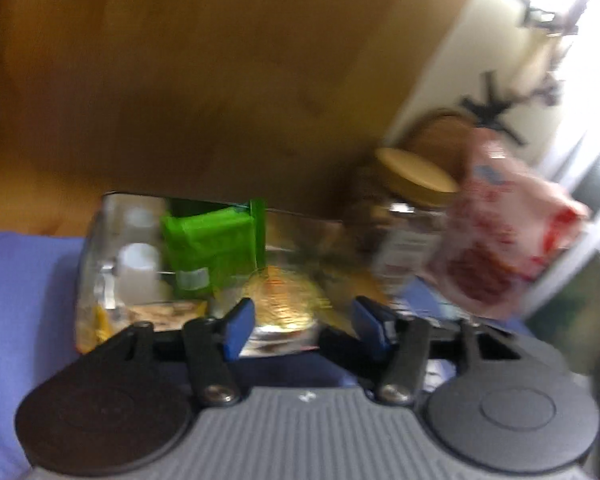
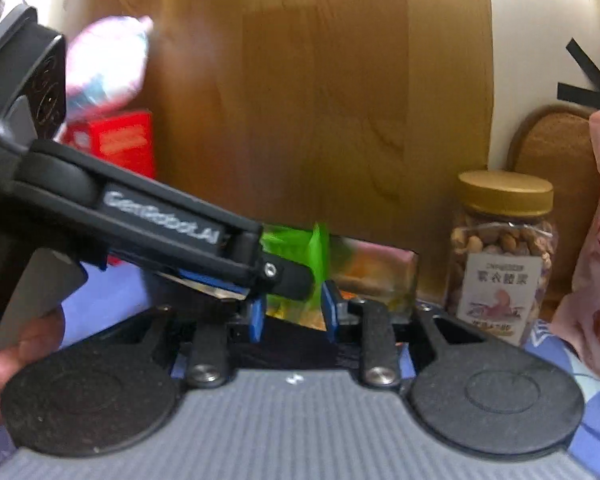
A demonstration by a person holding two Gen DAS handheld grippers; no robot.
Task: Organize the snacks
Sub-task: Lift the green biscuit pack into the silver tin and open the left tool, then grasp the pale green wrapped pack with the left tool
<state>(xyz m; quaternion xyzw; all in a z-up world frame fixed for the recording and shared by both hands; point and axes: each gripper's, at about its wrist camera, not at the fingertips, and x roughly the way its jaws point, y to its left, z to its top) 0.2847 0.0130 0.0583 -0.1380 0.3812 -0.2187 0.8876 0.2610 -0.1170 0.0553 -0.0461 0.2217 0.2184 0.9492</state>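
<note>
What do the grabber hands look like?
Each gripper, left and right, has blue fingertip pads on black arms, two round black discs and a ribbed grey body. From the side, the left one is black with white "GenRobot.AI" lettering.

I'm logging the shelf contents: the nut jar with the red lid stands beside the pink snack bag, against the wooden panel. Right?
Not quite: the nut jar has a gold lid, not a red one, as the right wrist view shows. The rest holds: it stands beside the pink snack bag, against the wooden panel.
</note>
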